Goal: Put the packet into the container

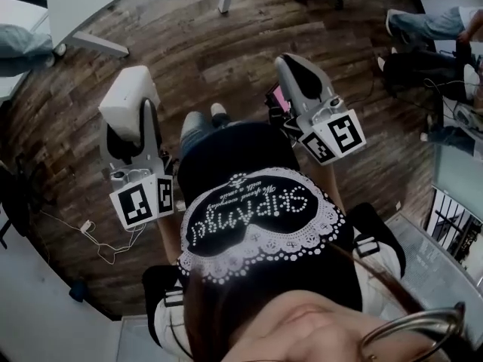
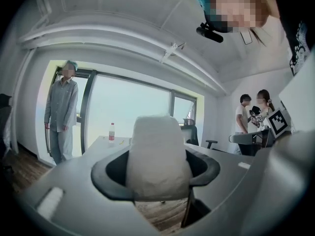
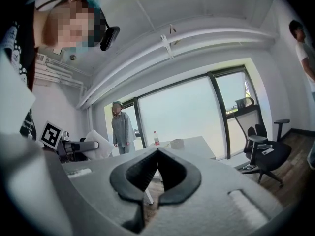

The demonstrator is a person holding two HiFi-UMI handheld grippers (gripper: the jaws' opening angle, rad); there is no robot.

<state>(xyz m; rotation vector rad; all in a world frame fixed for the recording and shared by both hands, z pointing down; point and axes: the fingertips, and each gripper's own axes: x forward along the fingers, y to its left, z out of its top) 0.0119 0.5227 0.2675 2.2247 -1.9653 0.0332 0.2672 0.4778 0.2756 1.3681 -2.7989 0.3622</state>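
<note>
Right gripper [image 3: 157, 151]: jaws together, tips touching, nothing between.
Left gripper [image 3: 95, 145]: far left, white packet [image 3: 104, 152] at its end.
Table [image 3: 199, 144]: white; bottle [image 3: 156, 138] and box [image 3: 177, 143] on top.
Person [image 3: 121, 128]: standing beside window [image 3: 182, 114].
Office chair [image 3: 266, 154]: right, on wood floor.

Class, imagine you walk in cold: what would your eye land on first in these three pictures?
The white packet clamped upright in the left gripper fills the middle of the left gripper view. In its own view the right gripper is shut on nothing. A person in grey stands by the bright window behind, and the head view looks down on a wooden floor.
</note>
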